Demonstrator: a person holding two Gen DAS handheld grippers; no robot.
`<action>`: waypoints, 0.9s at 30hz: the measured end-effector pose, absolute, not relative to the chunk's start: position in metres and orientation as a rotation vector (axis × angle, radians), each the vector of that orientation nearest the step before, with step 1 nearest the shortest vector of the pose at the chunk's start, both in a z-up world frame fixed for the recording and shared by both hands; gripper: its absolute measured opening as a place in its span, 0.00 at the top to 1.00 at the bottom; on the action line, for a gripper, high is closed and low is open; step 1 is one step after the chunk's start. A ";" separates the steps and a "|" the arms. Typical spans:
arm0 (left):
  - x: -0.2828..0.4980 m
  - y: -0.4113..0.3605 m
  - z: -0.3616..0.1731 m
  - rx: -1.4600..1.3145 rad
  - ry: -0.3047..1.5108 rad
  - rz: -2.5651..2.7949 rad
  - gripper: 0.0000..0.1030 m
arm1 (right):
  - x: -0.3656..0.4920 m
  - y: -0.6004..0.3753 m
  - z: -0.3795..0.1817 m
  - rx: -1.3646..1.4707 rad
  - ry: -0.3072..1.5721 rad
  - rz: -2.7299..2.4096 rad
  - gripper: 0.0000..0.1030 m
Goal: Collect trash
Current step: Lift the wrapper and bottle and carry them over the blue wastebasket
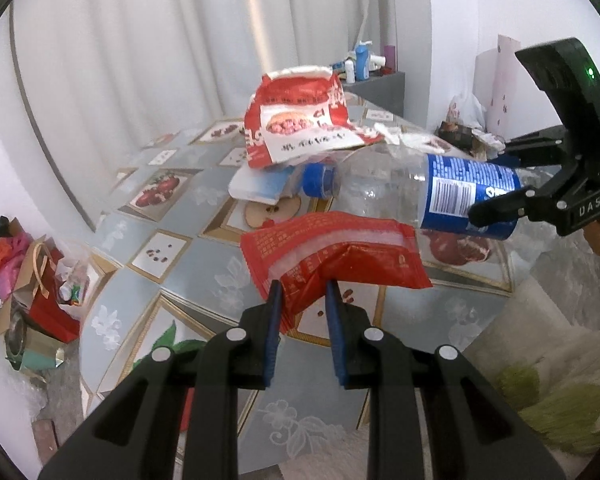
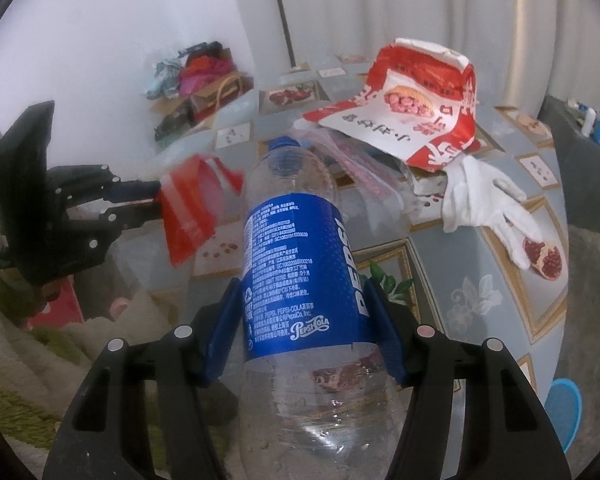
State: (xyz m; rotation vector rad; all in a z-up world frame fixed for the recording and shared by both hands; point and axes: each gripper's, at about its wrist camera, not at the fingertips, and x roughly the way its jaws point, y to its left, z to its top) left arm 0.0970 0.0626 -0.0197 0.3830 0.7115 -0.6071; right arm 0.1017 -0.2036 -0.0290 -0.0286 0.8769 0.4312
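Observation:
My left gripper (image 1: pixel 301 294) is shut on a crumpled red snack wrapper (image 1: pixel 332 258) and holds it above the patterned table (image 1: pixel 204 264). In the right wrist view the same wrapper (image 2: pixel 190 212) hangs from the left gripper (image 2: pixel 156 198) at the left. My right gripper (image 2: pixel 300 312) is shut on an empty clear Pepsi bottle (image 2: pixel 296 264) with a blue label and blue cap, lifted off the table. The left wrist view shows that bottle (image 1: pixel 424 192) held level in the right gripper (image 1: pixel 500 188). A large red and white snack bag (image 1: pixel 300 120) lies on the table behind.
A white cloth glove (image 2: pixel 484 200) and clear plastic wrap (image 2: pixel 364 168) lie by the big bag (image 2: pixel 416 108). Paper bags full of clutter (image 1: pixel 24 280) stand on the floor at the left. A grey shelf with bottles (image 1: pixel 376 76) stands at the back. A blue round lid (image 2: pixel 562 408) lies below the table's edge.

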 end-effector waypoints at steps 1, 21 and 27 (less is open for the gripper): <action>0.096 0.064 -0.017 0.382 0.705 -0.607 0.80 | 0.100 -0.203 -0.027 -0.028 0.870 0.431 0.44; 0.099 -0.006 0.058 0.345 0.560 -0.818 0.80 | 0.037 -0.276 0.019 0.099 0.656 0.246 0.44; 0.110 -0.104 0.066 0.379 0.601 -1.025 0.79 | -0.009 -0.350 0.007 0.240 0.626 0.037 0.44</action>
